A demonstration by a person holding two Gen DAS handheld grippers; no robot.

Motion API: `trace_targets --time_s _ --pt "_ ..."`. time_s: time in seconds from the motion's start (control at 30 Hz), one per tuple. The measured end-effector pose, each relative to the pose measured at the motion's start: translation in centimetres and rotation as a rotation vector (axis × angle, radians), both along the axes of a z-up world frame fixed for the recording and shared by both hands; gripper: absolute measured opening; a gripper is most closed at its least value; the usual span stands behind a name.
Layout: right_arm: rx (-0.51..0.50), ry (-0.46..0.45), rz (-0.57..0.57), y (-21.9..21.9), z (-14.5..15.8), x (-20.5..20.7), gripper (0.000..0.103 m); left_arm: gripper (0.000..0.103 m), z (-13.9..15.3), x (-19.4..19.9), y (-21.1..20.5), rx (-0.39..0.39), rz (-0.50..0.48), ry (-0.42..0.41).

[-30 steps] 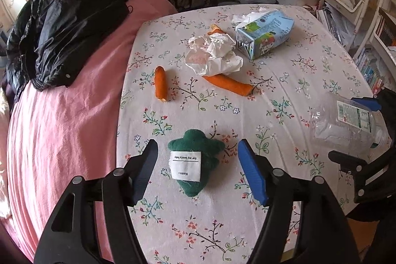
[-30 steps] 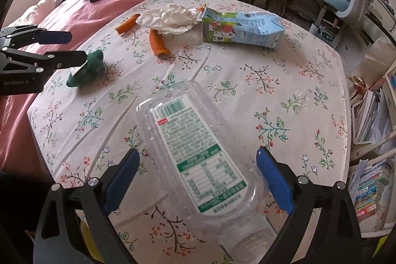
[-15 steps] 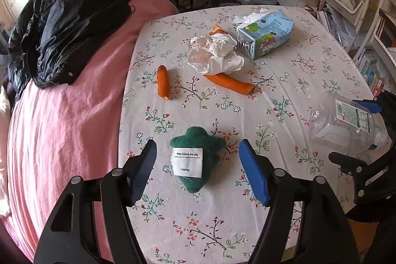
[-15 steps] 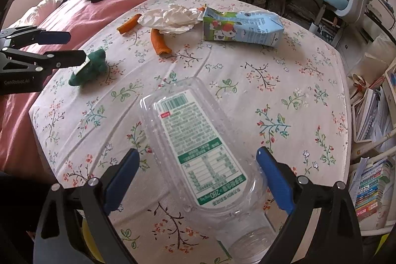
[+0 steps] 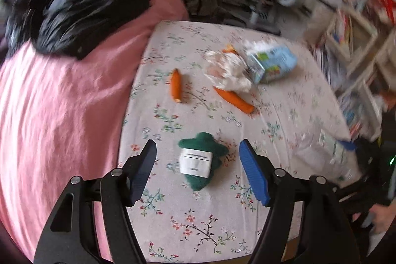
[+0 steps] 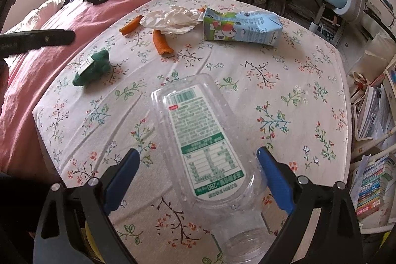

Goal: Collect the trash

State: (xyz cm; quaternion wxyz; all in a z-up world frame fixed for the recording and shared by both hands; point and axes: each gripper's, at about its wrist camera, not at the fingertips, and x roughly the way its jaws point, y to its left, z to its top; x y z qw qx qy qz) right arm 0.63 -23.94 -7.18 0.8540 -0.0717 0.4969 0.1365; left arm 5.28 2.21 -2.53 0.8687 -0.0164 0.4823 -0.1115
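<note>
Floral cloth-covered table (image 6: pixel 284 81) — clear crinkled plastic bottle (image 6: pixel 205 140) between wide-spread right hand-held gripper (image 6: pixel 196 173); left hand-held gripper (image 5: pixel 198 165) equally wide.

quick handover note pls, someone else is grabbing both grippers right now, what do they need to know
Left gripper: open, straddling the green plush toy, not gripping.
Right gripper: open around the clear plastic bottle, which lies flat on the table.
Far side: milk carton, crumpled paper, orange pieces.
Done: nothing visibly collected.
Left: all of it; no bin in view.
</note>
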Motion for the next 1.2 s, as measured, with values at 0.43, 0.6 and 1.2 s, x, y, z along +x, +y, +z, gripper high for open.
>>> trace_targets --time_s 0.43,0.6,1.2 --pt "0.030 -0.022 -0.002 -0.8 0.5 -0.8 0.091 0.067 -3.2 0.4 1.0 -0.013 0.084 0.078" --pt "0.042 -0.019 -0.005 -1.1 0.4 -0.5 0.091 0.073 -4.9 0.9 -1.2 0.028 0.066 0.080" --pt "0.113 -0.051 -0.002 -1.6 1.5 -0.1 0.057 0.028 -5.4 1.2 -4.0 -0.001 -0.010 0.045"
